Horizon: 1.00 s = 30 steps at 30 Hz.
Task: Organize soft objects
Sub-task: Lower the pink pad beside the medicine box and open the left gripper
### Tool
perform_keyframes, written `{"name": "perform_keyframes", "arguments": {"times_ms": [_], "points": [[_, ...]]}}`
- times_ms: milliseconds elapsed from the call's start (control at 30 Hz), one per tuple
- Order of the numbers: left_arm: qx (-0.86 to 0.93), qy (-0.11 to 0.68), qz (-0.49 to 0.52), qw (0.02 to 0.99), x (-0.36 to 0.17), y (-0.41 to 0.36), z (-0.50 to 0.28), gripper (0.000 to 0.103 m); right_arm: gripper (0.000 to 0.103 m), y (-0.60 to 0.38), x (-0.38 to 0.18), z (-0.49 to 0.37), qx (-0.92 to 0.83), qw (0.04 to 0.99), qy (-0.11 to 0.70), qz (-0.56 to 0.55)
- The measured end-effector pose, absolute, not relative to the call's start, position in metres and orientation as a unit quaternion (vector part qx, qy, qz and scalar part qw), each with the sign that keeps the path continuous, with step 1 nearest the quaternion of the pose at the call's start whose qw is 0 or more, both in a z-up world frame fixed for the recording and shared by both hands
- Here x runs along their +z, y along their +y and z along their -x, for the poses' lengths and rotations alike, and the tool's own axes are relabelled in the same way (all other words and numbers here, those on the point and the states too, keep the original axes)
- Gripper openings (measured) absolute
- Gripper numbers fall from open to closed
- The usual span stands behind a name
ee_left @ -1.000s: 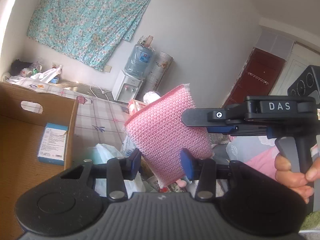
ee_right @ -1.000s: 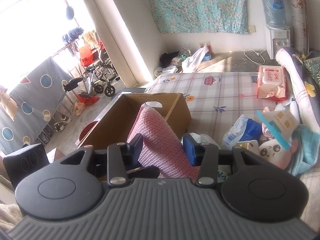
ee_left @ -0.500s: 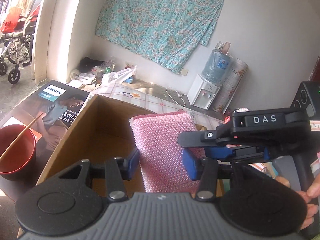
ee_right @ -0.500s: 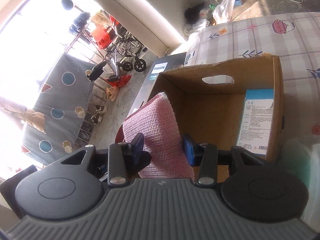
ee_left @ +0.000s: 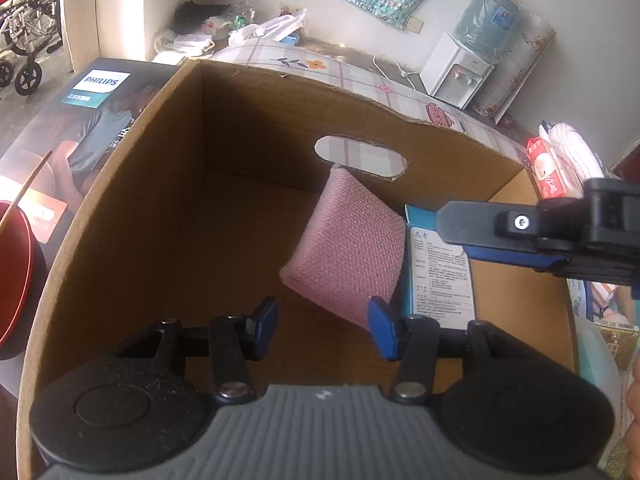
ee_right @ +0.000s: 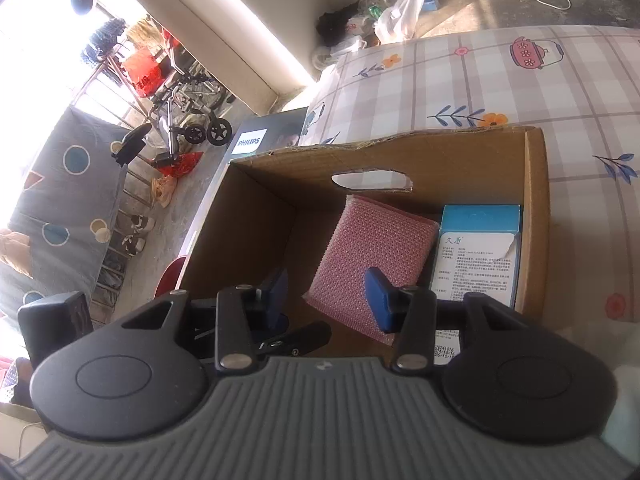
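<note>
Now the pink scouring sponge point(ee_left: 347, 254) lies inside the open cardboard box point(ee_left: 132, 216), tilted, its upper corner leaning against the far wall just under the oval hand-hole point(ee_left: 360, 157) and its right edge beside a blue-and-white carton point(ee_left: 440, 276) that rests on the box floor. From the left wrist view the left gripper point(ee_left: 322, 322) stands over the box with its blue pads apart; its jaws have just been opening, and the sponge's lower corner sits ahead of and between them, close to the right pad, with clear space on the left side. From the right wrist view the right gripper point(ee_right: 330, 298) also stands parted above the box; the sponge point(ee_right: 374, 268) shows between its pads, its lower edge passing behind the right one, and whether that pad touches it I cannot tell. Neither claw is clamped on it. Beside the box stands a Philips carton point(ee_left: 80, 120).
</note>
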<state>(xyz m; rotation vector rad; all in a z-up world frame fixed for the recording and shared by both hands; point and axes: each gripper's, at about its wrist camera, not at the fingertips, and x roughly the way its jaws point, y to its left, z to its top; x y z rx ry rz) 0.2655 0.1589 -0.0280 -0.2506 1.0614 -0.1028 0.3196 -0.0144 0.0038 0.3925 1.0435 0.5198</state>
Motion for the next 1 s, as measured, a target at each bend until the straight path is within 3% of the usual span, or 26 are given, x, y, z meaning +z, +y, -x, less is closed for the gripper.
{"name": "perform_keyframes", "arguments": {"times_ms": [233, 467, 567, 833, 1000], "points": [[-0.027, 0.52, 0.094, 0.848, -0.031, 0.148, -0.291, 0.051, 0.044, -0.077, 0.048, -0.281, 0.266, 0.842, 0.429, -0.188], [0.016, 0.543, 0.103, 0.833, -0.049, 0.139, -0.329, 0.051, 0.044, -0.132, 0.045, -0.251, 0.248, 0.853, 0.41, -0.207], [0.023, 0.544, 0.135, 0.828, -0.056, 0.14, -0.338, 0.057, 0.044, -0.148, 0.04, -0.242, 0.242, 0.855, 0.406, -0.214], [0.012, 0.545, 0.147, 0.825, -0.054, 0.123, -0.329, 0.056, 0.044, -0.181, 0.032, -0.226, 0.214, 0.863, 0.4, -0.221], [0.019, 0.513, 0.165, 0.842, -0.023, 0.123, -0.307, 0.057, 0.044, -0.212, 0.049, -0.21, 0.178, 0.888, 0.372, -0.205]]}}
